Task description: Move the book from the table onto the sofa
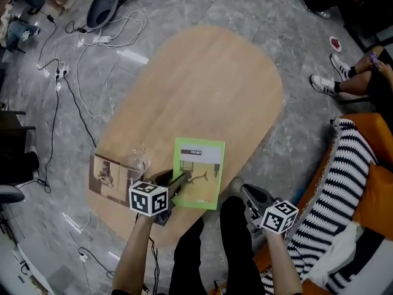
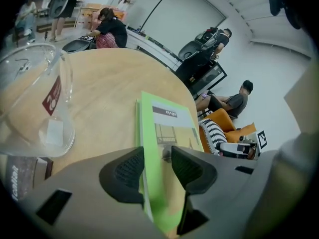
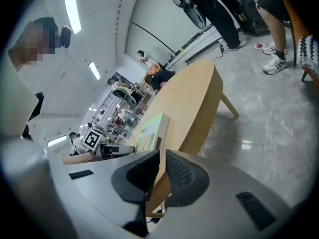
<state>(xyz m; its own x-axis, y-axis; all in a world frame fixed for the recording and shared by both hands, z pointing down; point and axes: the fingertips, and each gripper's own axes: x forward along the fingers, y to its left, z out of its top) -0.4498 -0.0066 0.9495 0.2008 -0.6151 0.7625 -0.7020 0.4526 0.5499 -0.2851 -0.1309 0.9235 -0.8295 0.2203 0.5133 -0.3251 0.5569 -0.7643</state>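
A green book [image 1: 198,172] lies flat near the front edge of the oval wooden table [image 1: 209,85]. My left gripper [image 1: 182,180] reaches onto the book's near left corner. In the left gripper view the book [image 2: 167,126] runs between the jaws of that gripper [image 2: 157,156]; they stand open astride its edge, one beside the spine and one over the cover. My right gripper [image 1: 237,184] hangs just off the table's front edge, right of the book, shut with nothing in it [image 3: 162,159]. The orange sofa [image 1: 376,192] with a striped blanket [image 1: 341,183] stands to the right.
A clear glass [image 1: 139,161] stands on a brown magazine [image 1: 107,177] just left of the book, close to my left gripper; the glass [image 2: 35,103] looms large in the left gripper view. Cables [image 1: 80,91] trail over the floor at left. A seated person's feet [image 1: 325,82] are at right.
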